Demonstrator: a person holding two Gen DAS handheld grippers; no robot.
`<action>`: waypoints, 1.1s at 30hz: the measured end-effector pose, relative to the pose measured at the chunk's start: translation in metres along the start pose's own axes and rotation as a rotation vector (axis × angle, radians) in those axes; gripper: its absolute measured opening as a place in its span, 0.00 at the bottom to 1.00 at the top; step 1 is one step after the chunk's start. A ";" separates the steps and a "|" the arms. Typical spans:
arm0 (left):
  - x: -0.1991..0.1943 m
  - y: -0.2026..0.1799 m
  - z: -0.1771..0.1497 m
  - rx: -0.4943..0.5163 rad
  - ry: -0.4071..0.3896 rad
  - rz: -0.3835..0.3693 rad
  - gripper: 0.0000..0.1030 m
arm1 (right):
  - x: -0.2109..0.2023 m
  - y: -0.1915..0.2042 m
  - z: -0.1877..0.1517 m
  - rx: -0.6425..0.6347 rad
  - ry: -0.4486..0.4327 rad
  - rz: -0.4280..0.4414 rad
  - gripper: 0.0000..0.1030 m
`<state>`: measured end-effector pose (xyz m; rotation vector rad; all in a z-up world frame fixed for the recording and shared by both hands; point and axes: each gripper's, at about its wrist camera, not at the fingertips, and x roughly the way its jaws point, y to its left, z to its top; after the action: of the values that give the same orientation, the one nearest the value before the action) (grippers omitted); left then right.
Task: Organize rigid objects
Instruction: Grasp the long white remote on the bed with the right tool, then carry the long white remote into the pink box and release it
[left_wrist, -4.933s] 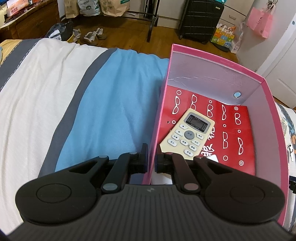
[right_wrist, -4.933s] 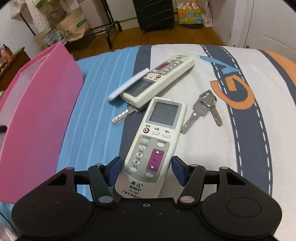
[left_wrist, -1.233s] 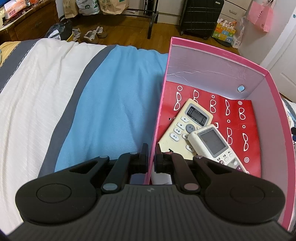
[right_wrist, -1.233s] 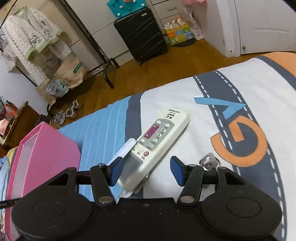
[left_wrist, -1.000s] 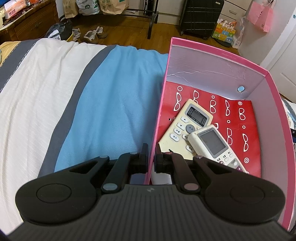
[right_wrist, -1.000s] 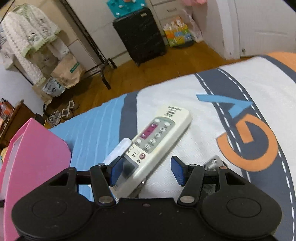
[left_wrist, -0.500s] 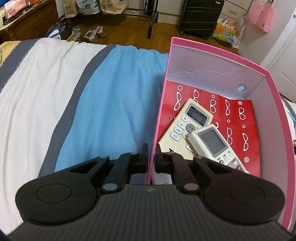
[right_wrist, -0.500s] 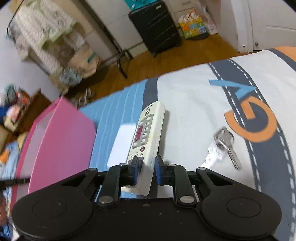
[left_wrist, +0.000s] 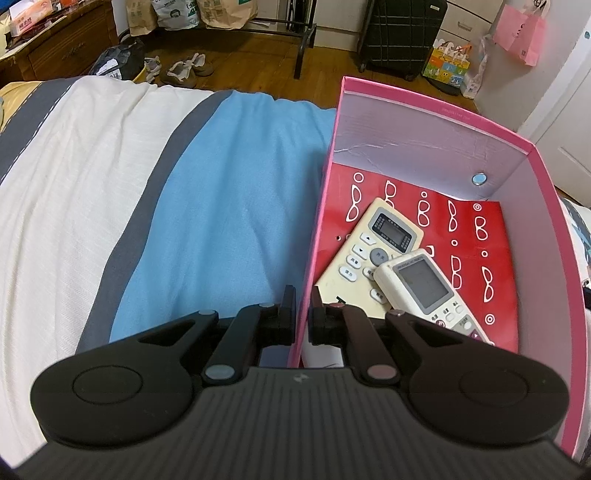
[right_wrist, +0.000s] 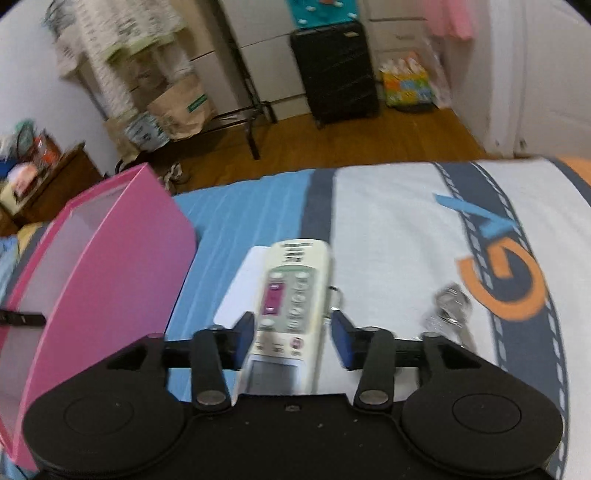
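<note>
My left gripper (left_wrist: 303, 300) is shut on the left wall of the pink box (left_wrist: 424, 107), one finger outside and one inside. Two cream remotes lie in the box on its red floor: a wide remote (left_wrist: 384, 236) and a smaller remote (left_wrist: 421, 284) overlapping it. In the blurred right wrist view, a long white remote (right_wrist: 291, 291) with its flip cover (right_wrist: 240, 284) swung out to the left lies lengthwise between the blue pads of my right gripper (right_wrist: 291, 332). Its jaws are opening, and a gap shows at the right pad.
A bunch of keys (right_wrist: 448, 310) lies on the bedspread right of the remote, and a key ring (right_wrist: 334, 295) peeks out from under the remote's right edge. The pink box (right_wrist: 122, 258) stands to the left. Beyond the bed's edge are a black suitcase (right_wrist: 334, 70) and paper bags (right_wrist: 181, 107).
My right gripper closed narrowly on the long remote, turning it in line with the fingers, and now its jaws stand wide again. The view swung towards the pink box. The left gripper has not moved.
</note>
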<state>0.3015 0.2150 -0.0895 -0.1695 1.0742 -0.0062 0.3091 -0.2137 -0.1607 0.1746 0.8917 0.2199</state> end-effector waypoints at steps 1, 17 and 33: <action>0.001 0.000 0.000 0.002 0.002 0.001 0.05 | 0.007 0.007 -0.001 -0.021 0.016 -0.023 0.63; 0.002 0.005 0.001 -0.028 -0.006 -0.024 0.04 | -0.007 0.034 -0.015 -0.176 0.032 -0.079 0.58; -0.007 0.002 0.000 0.046 0.014 -0.039 0.04 | -0.114 0.084 -0.005 -0.179 -0.142 0.198 0.58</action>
<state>0.2978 0.2174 -0.0838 -0.1491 1.0839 -0.0675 0.2263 -0.1625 -0.0578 0.1097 0.7093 0.4641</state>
